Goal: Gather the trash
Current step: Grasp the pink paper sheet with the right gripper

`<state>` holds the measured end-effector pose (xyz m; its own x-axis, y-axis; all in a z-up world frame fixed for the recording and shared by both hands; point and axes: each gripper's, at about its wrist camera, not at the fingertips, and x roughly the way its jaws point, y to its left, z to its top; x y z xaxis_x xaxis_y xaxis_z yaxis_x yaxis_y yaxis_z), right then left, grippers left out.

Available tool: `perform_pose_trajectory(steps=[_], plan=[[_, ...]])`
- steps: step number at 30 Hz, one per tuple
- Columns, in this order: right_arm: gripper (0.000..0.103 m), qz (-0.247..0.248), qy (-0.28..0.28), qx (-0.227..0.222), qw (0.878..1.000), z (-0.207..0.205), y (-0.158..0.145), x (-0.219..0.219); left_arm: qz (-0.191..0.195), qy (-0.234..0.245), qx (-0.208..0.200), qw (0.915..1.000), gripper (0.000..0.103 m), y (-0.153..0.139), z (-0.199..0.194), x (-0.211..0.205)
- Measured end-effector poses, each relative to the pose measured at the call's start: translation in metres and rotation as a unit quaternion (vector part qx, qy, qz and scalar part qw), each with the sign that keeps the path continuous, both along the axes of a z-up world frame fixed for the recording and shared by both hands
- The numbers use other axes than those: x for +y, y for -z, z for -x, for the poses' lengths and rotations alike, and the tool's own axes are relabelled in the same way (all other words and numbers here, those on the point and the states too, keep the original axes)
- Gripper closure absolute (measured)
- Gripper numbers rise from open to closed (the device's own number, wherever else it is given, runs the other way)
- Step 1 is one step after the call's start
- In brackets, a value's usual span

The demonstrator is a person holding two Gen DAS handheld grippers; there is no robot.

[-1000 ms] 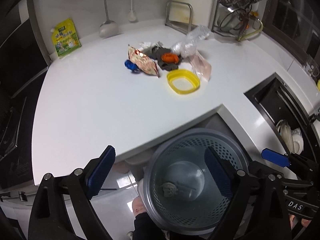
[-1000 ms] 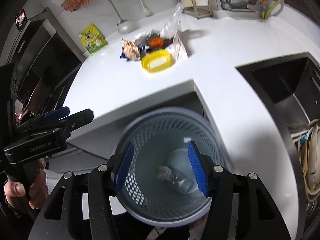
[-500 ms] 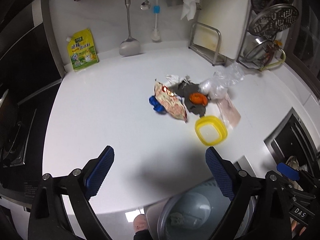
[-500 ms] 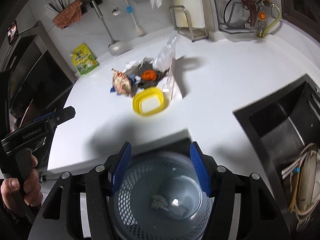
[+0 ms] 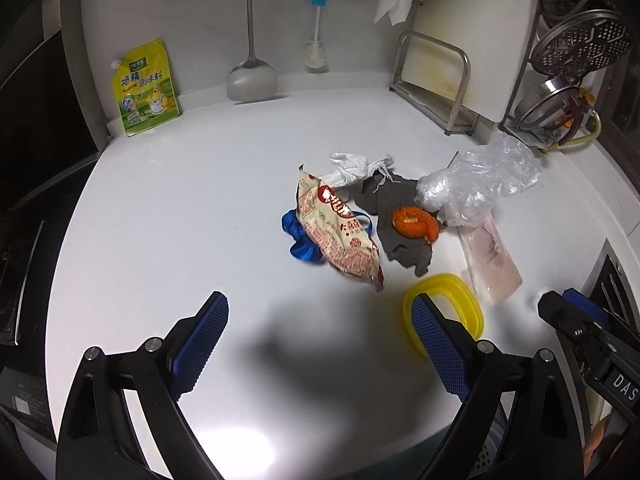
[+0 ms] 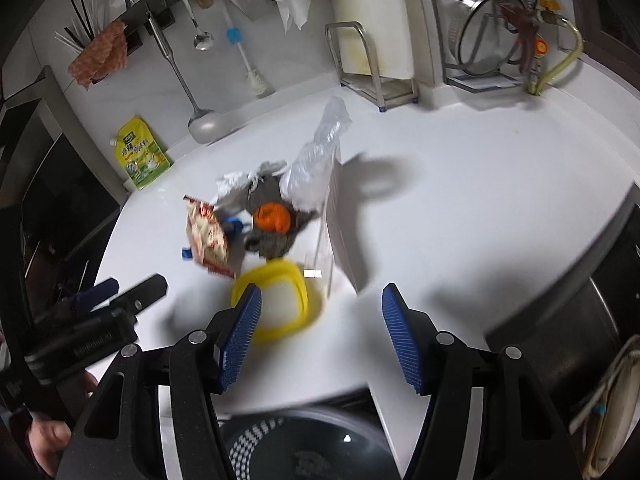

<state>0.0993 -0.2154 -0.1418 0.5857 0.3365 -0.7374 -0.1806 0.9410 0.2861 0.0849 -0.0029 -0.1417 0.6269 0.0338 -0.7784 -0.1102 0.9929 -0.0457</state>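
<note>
One littered white countertop (image 5: 180, 208), kitchen.

— We see a glossy white bench (image 5: 160, 208) meeting a pale wall (image 5: 192, 20), where a steel ladle (image 5: 251, 76) and a white cloth (image 5: 394, 0) hang.

— And we note a dark recessed sink (image 6: 600, 320) at the right, glare low on the bench.

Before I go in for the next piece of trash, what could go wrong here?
1. The orange peel rests loose on the grey rag; lifting the rag could roll it off.
2. The snack wrapper overlaps the blue scrap, so a pinch may drag both.
3. The left gripper and right gripper are open near the yellow lid and may collide.
</note>
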Motion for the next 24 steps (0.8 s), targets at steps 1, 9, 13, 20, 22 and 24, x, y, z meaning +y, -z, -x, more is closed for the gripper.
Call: perform_pose_trajectory(steps=[1, 9, 13, 20, 22, 24], plan=[[0.043, 0.003, -0.001, 0.001, 1.000, -0.005, 0.001, 0.002, -0.001, 0.000, 0.002, 1.0000, 0.012, 0.002, -0.005, -0.001], [0.043, 0.019, 0.003, 0.020, 1.000, -0.048, 0.025, 0.015, 0.006, -0.004, 0.017, 0.9998, 0.012, 0.021, -0.033, -0.001], [0.043, 0.027, 0.006, 0.028, 0.999, -0.062, 0.032, 0.021, 0.012, -0.008, 0.025, 0.9996, 0.012, 0.030, -0.042, 0.000], [0.043, 0.040, 0.016, 0.047, 0.998, -0.082, 0.046, 0.028, 0.012, -0.006, 0.032, 0.9994, 0.012, 0.036, -0.048, 0.001], [0.043, 0.048, 0.016, 0.047, 0.998, -0.085, 0.048, 0.029, 0.014, -0.006, 0.035, 0.9993, 0.012, 0.038, -0.049, 0.001], [0.043, 0.052, 0.016, 0.048, 0.997, -0.088, 0.050, 0.030, 0.017, -0.006, 0.037, 0.9991, 0.012, 0.039, -0.051, 0.002]])
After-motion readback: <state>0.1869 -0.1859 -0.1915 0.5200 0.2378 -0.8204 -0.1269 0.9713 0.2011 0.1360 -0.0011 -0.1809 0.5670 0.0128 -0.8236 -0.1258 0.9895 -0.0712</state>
